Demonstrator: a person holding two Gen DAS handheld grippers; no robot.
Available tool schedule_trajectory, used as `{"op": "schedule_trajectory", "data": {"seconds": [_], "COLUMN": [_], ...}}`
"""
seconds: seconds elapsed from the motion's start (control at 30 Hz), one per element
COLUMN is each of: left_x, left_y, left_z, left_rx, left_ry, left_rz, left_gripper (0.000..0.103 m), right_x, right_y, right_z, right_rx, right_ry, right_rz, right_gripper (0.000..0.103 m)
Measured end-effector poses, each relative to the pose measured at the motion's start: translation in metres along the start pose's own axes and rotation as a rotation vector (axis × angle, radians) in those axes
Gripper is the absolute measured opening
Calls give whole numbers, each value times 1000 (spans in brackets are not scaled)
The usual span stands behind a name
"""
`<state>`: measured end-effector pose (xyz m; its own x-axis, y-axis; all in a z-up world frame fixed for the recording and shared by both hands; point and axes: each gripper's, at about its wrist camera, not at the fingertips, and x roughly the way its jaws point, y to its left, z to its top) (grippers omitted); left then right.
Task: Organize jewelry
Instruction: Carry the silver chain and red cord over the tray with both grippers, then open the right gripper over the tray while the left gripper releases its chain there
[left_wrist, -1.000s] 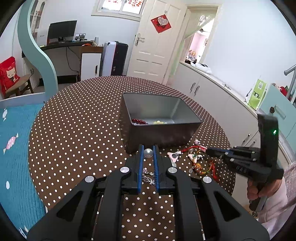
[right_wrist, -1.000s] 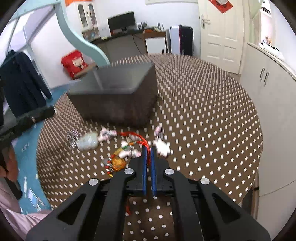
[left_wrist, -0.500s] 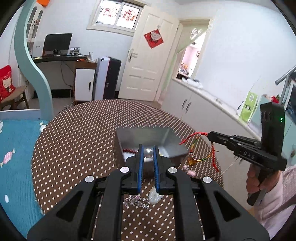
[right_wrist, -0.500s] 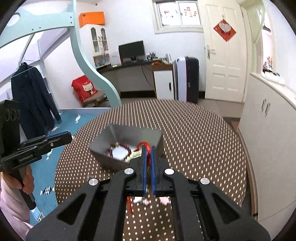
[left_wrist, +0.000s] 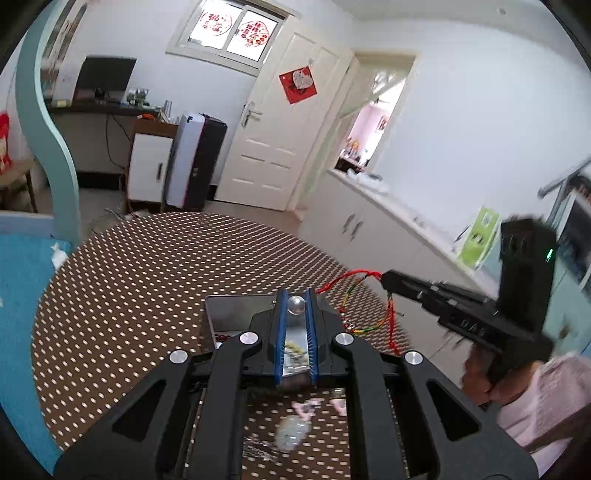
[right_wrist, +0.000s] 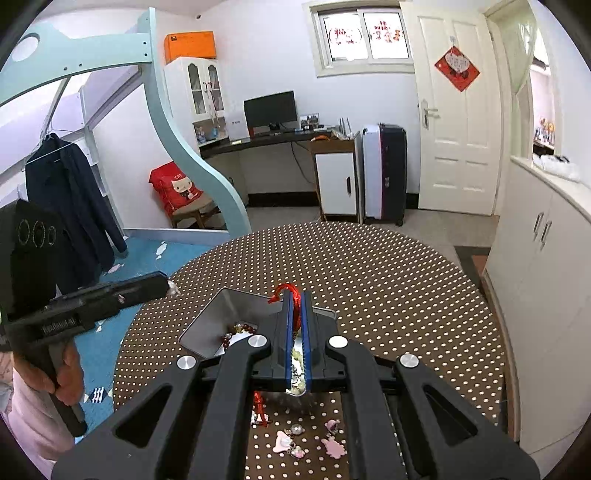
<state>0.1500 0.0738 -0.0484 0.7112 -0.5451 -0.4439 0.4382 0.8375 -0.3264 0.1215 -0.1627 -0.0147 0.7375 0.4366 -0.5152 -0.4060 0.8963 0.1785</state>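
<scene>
Blocking tray (right_wrist: 236, 308) view: jaws; pink charms (right_wrist: 334, 447) below.

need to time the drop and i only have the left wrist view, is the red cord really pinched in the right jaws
Observer: Yes. The right wrist view shows the red cord clamped between the jaws of the right gripper, looping out past the tips.
Operator: what's already in the tray
Observer: A dark red bead bracelet lies on the floor of the tray.
Operator: anything outside it
Observer: Pink charms lie on the dotted tablecloth, on the near side of the tray.
</scene>
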Motion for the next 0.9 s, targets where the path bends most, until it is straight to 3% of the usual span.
{"op": "schedule_trajectory", "data": {"seconds": [0.13, 0.33, 0.43, 0.73, 0.9], "left_x": [17, 7, -1, -7, 20], "left_y": [-18, -12, -5, 4, 11], "left_z": [-13, -46, -60, -62, -78], "left_rx": [147, 171, 179, 159, 173], "left_ry": [29, 109, 135, 121, 229], "left_rz": [137, 103, 134, 98, 104], "left_gripper": [10, 11, 11, 11, 12], "right_x": [12, 8, 4, 5, 7], "right_y": [-1, 4, 6, 9, 10], "right_z": [-6, -15, -20, -19, -20], "right_rx": [4, 6, 5, -1, 2], "right_ry": [37, 51, 50, 61, 68], "right_rz": [4, 12, 25, 21, 23], "right_gripper": [3, 3, 3, 3, 3]}}
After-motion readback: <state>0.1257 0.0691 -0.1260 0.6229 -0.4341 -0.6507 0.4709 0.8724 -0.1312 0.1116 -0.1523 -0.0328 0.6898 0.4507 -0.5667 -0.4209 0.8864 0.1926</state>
